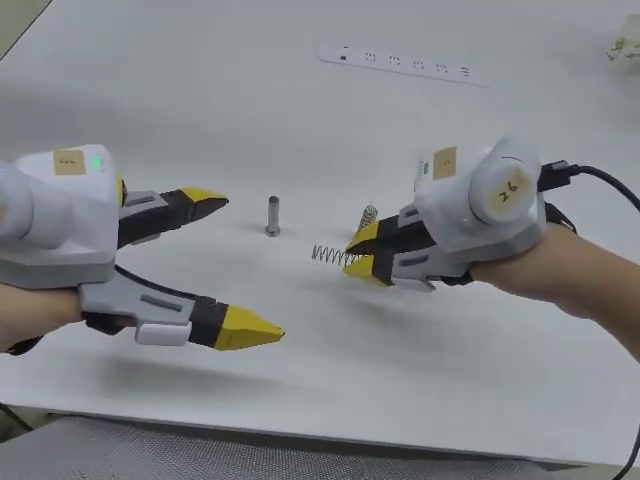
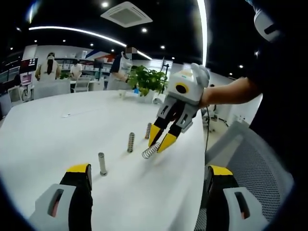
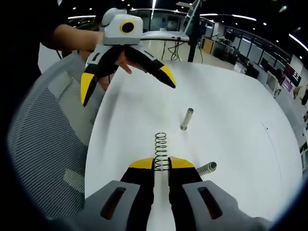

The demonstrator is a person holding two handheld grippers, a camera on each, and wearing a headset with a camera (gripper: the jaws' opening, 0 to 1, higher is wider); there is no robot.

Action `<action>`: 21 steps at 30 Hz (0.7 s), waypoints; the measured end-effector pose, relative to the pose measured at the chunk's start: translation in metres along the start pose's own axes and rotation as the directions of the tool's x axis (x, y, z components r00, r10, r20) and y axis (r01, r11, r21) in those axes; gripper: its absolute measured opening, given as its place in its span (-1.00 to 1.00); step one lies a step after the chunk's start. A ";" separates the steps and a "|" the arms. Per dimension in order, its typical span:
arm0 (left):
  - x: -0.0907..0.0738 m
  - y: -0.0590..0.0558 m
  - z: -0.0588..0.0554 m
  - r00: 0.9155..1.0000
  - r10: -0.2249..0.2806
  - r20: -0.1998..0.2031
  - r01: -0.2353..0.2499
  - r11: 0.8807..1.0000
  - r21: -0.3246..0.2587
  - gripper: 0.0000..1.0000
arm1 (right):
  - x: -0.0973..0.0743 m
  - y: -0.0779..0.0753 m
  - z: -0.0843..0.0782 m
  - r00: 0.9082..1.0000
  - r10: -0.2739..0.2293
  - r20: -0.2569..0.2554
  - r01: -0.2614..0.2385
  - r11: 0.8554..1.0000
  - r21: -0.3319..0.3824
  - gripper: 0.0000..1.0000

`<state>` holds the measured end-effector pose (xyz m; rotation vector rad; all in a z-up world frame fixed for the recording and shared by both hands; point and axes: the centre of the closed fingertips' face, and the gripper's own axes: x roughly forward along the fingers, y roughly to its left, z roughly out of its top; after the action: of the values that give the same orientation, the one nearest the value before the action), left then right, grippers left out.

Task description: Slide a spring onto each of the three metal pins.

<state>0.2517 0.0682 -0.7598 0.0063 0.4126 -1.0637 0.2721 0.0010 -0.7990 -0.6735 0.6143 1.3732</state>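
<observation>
Alignment is looking decisive: the right tool [image 3: 160,163], clenching the thin silver coil spring [image 3: 160,144] level near the bare upright steel pin [image 1: 273,216] on the white surface [image 1: 400,120], should be tipping it upright over that pin, while the left tool [image 1: 252,268] is hanging released across the pin.

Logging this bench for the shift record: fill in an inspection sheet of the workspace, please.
Surface: white table, no spills seen.
Job's things: bare pin standing upright; two sprung pins standing beyond it in the left gripper view; loose spring held just above the table.
Clutter: power strip near the far edge.
Grippers: left claw open, holding nothing, left of the bare pin; right claw shut on the loose spring.
Cables: black cable trailing from the right gripper's body.
Surroundings: open office hall, people in the background, potted plant, mesh chair beside the table.
</observation>
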 end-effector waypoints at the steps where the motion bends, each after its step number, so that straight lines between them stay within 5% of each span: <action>1: 0.001 -0.001 0.001 1.000 -0.003 0.001 0.003 1.000 0.002 0.93 | -0.001 0.001 -0.001 1.000 -0.002 -0.003 0.002 1.000 -0.001 -0.85; 10: 0.018 -0.019 0.007 0.997 -0.072 -0.012 0.072 0.997 0.035 0.77 | -0.013 0.007 -0.005 1.000 -0.007 -0.026 0.006 0.999 -0.042 -0.85; 21: 0.044 -0.027 0.013 0.990 -0.137 -0.029 0.139 0.986 0.089 0.52 | -0.017 0.016 0.004 1.000 0.020 -0.024 -0.022 0.996 -0.082 -0.85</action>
<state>0.2520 0.0147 -0.7569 0.0716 0.3889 -1.2195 0.2543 -0.0058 -0.7852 -0.7524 0.5871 1.4177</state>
